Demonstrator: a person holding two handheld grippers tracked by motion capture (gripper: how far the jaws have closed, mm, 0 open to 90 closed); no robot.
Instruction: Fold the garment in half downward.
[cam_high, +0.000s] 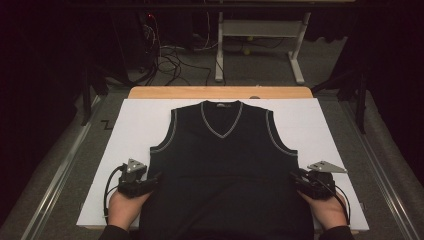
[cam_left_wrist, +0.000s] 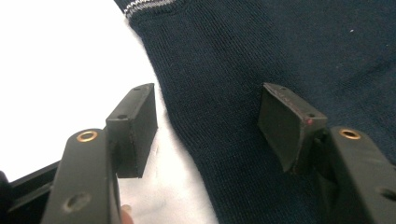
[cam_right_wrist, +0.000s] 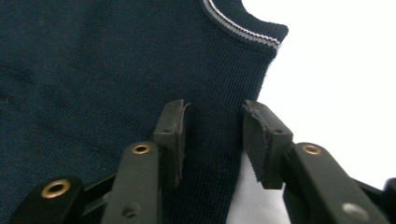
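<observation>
A dark navy sleeveless V-neck vest (cam_high: 225, 160) with grey-white trim lies flat, front up, on a white board (cam_high: 125, 130), its hem toward the person. My left gripper (cam_high: 154, 180) sits at the vest's left side seam. In the left gripper view, the vest (cam_left_wrist: 280, 56) lies under my open left gripper (cam_left_wrist: 208, 126), one pad over the white board and one over the knit. My right gripper (cam_high: 296, 178) is at the right side seam. In the right gripper view, my right gripper (cam_right_wrist: 212, 135) straddles the edge of the vest (cam_right_wrist: 93, 70) with a narrower gap, and the pads do not pinch the cloth.
The white board rests on a wooden table (cam_high: 220, 92) whose far edge shows behind it. Beyond are grey carpet, loose cables (cam_high: 170, 62) and a white desk frame (cam_high: 260, 30). Metal rails (cam_high: 60, 170) run along both sides of the table.
</observation>
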